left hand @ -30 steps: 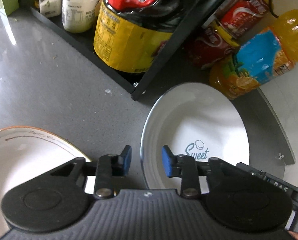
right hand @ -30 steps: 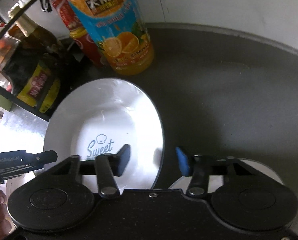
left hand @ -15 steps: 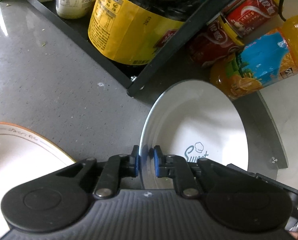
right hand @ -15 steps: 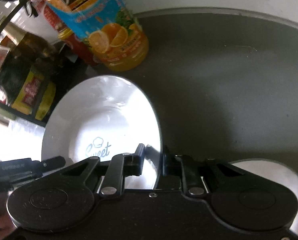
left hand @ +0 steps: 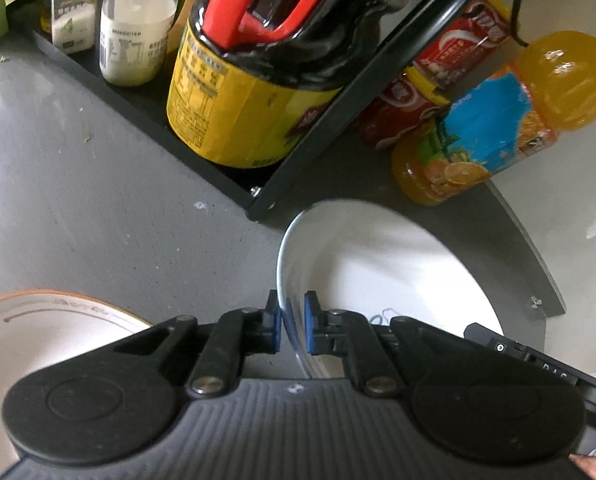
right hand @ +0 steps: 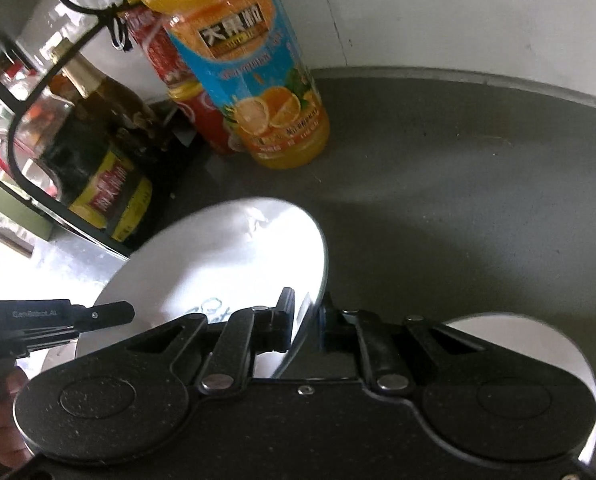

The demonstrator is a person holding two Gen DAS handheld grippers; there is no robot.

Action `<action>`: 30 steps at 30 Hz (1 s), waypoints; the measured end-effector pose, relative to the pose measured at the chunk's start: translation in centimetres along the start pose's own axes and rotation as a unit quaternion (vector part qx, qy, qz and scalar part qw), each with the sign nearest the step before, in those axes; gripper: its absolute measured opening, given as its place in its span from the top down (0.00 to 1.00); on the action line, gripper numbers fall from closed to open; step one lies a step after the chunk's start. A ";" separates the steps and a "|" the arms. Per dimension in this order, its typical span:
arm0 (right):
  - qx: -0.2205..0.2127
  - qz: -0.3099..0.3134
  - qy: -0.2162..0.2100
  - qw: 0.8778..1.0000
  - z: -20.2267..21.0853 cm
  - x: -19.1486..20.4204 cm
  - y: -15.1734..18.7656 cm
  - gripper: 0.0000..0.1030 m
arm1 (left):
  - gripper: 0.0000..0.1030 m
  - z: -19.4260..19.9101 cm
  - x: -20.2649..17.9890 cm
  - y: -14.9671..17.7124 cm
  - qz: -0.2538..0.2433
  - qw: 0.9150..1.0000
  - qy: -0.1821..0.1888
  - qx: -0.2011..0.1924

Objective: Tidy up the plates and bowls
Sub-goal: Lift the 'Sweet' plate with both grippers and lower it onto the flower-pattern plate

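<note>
Left gripper (left hand: 289, 328) clamped on the near-left rim of a white bowl (left hand: 386, 276); right gripper (right hand: 306, 320) clenched on the opposite rim. Bowl on the grey countertop (left hand: 77, 200), beside an orange juice bottle (right hand: 257, 92) full of juice. Nothing visible inside the bowl apart from blue lettering. Gold-rimmed plate (left hand: 37, 332) at lower left. Dark sauce jug (left hand: 249, 92) standing in a black rack (left hand: 145, 116).

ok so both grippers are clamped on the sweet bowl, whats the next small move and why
Probably a slow, level lift straight up. The left gripper and right gripper each pinch an opposite rim of the white bowl, so the hold looks set. The orange juice bottle and the black rack stand close beyond the bowl, so rise first and keep both hands in step before moving sideways.
</note>
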State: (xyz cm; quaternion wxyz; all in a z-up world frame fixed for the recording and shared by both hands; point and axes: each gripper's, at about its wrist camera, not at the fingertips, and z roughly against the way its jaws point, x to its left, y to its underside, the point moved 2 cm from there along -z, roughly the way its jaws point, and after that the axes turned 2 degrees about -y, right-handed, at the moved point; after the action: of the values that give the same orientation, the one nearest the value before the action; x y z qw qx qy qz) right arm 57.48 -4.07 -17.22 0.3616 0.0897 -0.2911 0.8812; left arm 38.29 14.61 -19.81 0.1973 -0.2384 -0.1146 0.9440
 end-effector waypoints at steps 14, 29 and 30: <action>-0.038 -0.027 0.021 0.999 3.9 3.4 3.1 0.88 | 0.91 3.4 1.7 0.4 -0.057 0.998 0.030 0.012; -0.072 -0.071 0.036 0.994 5.8 10.2 9.0 0.88 | 0.91 7.8 6.8 1.0 -0.113 0.992 0.047 0.026; -0.074 -0.074 0.038 0.994 5.9 10.5 9.5 0.88 | 0.91 8.1 7.2 1.1 -0.116 0.992 0.047 0.027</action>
State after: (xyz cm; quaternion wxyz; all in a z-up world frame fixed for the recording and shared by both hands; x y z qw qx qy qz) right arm 43.04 -6.69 -12.81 0.4420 0.0508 -0.3344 0.8308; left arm 28.13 15.66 -16.12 0.3171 -0.2623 -0.1064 0.9052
